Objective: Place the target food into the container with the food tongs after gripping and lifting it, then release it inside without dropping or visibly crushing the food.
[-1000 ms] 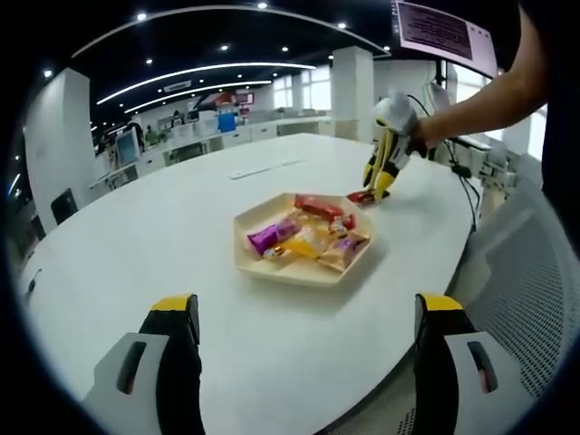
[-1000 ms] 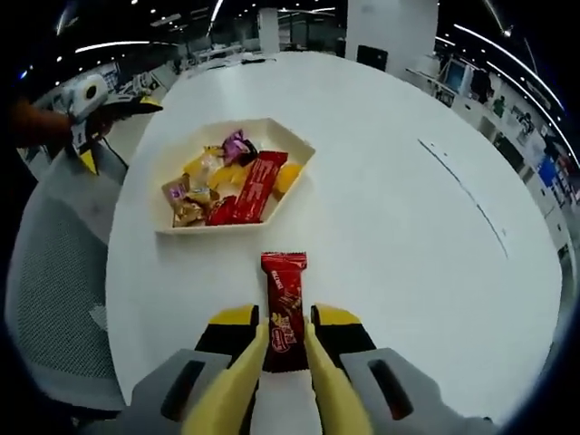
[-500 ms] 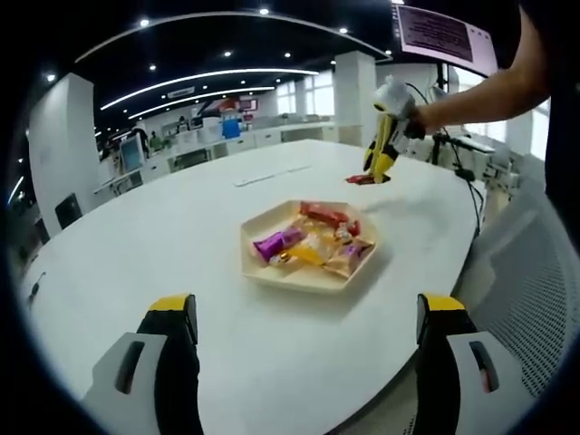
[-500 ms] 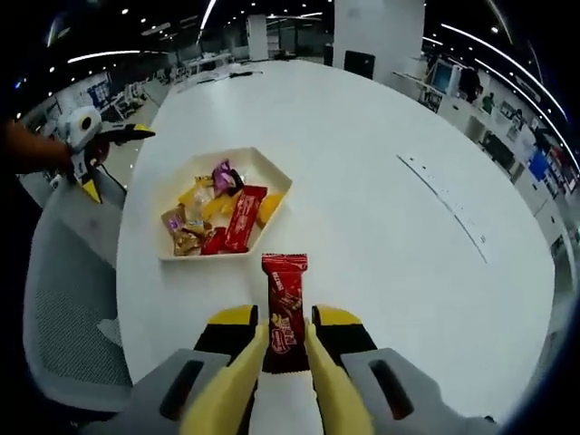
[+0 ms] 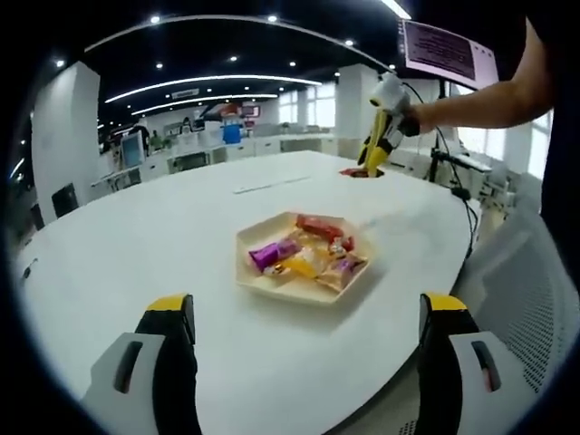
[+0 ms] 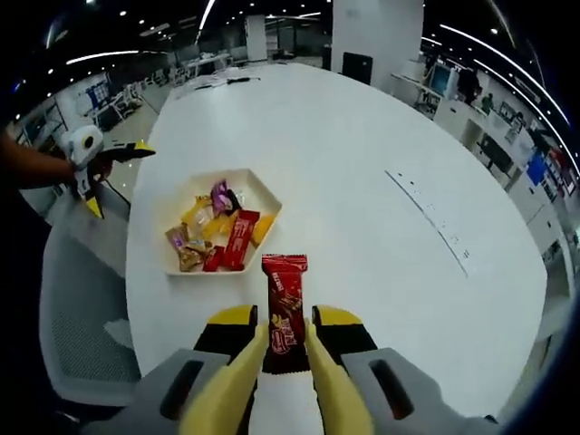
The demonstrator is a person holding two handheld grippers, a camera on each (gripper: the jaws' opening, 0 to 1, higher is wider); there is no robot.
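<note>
While the right tool (image 6: 283,349) hangs above the white worktop (image 6: 362,181), it grips a flat red foil-wrapped snack bar (image 6: 285,308); the left tool (image 5: 304,362) gapes wide, holding nothing.

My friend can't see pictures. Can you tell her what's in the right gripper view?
The right gripper is shut on a red candy bar, held up above a white table. Farther off on the table sits a cream tray with wrapped snacks. At the left edge, a hand holds the left gripper by a mesh chair.
</note>
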